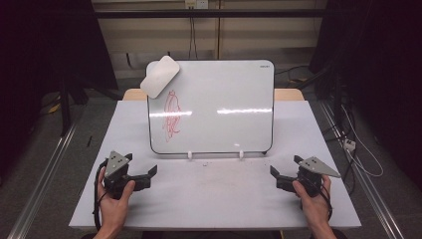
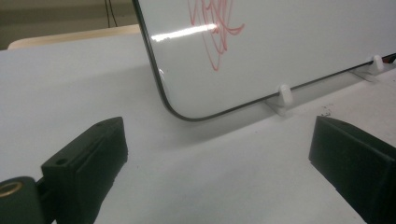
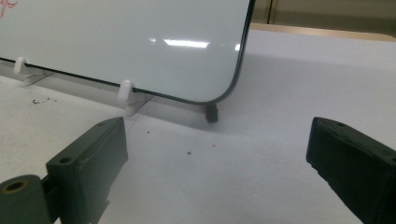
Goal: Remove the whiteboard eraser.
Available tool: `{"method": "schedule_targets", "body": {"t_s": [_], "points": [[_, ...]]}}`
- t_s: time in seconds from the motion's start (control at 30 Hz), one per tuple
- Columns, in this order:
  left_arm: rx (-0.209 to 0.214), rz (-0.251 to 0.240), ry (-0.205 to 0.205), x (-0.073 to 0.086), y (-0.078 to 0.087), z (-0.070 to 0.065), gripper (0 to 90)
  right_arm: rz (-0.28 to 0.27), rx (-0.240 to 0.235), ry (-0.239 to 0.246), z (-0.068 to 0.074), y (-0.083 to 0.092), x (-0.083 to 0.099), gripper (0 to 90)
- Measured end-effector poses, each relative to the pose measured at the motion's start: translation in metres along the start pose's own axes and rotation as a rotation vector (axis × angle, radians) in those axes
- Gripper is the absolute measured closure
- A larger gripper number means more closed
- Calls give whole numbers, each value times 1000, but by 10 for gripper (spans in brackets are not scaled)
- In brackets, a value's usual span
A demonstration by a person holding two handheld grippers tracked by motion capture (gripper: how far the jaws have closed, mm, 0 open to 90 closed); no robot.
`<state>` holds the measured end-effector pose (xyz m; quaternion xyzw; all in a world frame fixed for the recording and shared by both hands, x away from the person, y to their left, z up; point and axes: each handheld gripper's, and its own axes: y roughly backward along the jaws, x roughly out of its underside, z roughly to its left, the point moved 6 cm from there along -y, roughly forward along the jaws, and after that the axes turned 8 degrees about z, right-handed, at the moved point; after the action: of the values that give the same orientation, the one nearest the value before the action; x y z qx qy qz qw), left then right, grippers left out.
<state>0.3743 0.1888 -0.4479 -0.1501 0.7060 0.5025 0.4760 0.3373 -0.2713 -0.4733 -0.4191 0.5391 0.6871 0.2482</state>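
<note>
A whiteboard (image 1: 219,107) stands tilted back on two white clip feet (image 1: 190,155) in the middle of the table. A red scribble (image 1: 171,114) marks its left part. A white rounded pad (image 1: 159,75) rests against the board's top left corner. My left gripper (image 1: 141,166) rests on the table near the front left, open, with nothing between its jaws. My right gripper (image 1: 285,167) mirrors it at the front right, also open and empty. The left gripper view looks at the board's lower left corner (image 2: 177,109) and the scribble (image 2: 215,28). The right gripper view faces the board's lower right corner (image 3: 224,95).
The white table (image 1: 214,199) ends close behind the board. A small dark piece with a red tinge (image 3: 211,112) sits under the board's right corner. Dark specks (image 3: 42,100) lie in front of the board. Cables and a white plug (image 1: 350,145) lie on the floor at the right.
</note>
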Motion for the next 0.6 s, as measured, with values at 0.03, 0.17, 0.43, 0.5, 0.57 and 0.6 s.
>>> {"method": "schedule_targets", "body": {"t_s": [0.03, 0.17, 0.43, 0.5, 0.57, 0.6], "points": [[1, -1, 5, 0, -1, 0, 43, 2, -2, 3, 0, 0, 0, 52], [5, 9, 6, 0, -5, -1, 44, 8, -11, 6, 0, -1, 0, 53], [29, 24, 8, -3, -8, 0, 50, 9, -14, 5, 1, -2, -1, 56], [34, 26, 14, -6, -9, 3, 51, 9, -13, 5, 1, -2, 0, 57], [34, 22, 11, -13, -8, 6, 51, 12, -11, -1, 0, -1, 0, 57], [29, 21, 3, -16, -7, 8, 51, 13, -11, -1, 0, -1, 0, 57]]}}
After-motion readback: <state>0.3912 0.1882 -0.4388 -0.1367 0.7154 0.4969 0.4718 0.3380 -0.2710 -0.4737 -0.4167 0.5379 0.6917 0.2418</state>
